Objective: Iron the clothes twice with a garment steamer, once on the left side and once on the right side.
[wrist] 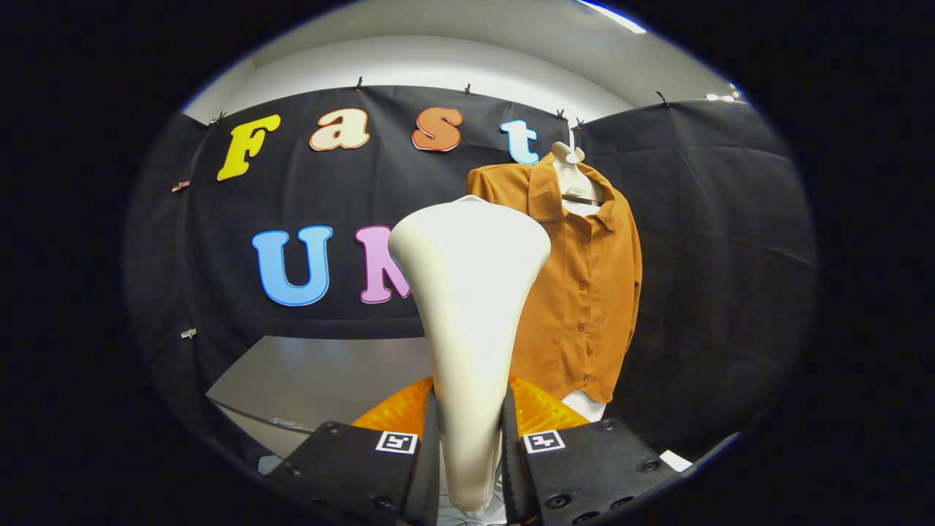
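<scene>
Garment steamer (471, 292): cream, upright, frame centre, clamped between gripper (471, 431) fingers. Shirt (584, 292): orange, buttoned, hanging right of centre.

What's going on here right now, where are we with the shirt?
The gripper is shut on the steamer, both fingers pressing its handle, with the wide head held upright ahead of them. The shirt hangs buttoned on a hanger beyond the steamer and a little to its right, against the black cloth wall. The steamer head looks short of the fabric, so a pass seems not yet under way. A grey table sits lower left.
</scene>
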{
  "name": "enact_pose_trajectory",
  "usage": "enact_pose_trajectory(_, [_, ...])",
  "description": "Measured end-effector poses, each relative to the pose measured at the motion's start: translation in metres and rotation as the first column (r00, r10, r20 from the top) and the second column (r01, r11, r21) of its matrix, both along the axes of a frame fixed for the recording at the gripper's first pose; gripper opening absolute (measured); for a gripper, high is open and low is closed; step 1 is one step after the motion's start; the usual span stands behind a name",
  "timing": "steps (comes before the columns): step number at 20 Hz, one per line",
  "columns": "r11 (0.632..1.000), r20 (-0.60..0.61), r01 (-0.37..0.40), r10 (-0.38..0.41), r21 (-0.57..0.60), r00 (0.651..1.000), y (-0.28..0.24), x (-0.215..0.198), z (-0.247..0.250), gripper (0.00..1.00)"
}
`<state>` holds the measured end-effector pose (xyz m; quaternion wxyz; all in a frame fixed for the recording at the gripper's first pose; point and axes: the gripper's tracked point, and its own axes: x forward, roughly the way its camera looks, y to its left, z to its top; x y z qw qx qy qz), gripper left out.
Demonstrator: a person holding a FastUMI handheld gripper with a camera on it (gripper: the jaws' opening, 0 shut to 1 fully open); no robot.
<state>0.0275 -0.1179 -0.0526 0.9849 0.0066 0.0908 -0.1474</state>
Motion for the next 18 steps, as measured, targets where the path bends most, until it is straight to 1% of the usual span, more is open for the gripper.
enact_pose_trajectory(4, [1.000,0.016,0.004,-0.004,0.006,1.000,-0.059,0.019,0.005,0.38])
enact_pose_trajectory(8, [1.000,0.022,-0.026,0.026,0.016,0.999,-0.105,0.047,0.005,0.38])
enact_pose_trajectory(13, [0.997,0.013,-0.063,0.063,0.050,0.998,-0.138,0.080,-0.002,0.37])
enact_pose_trajectory(18, [0.992,-0.022,-0.103,0.105,0.075,0.994,-0.153,0.110,-0.022,0.38])
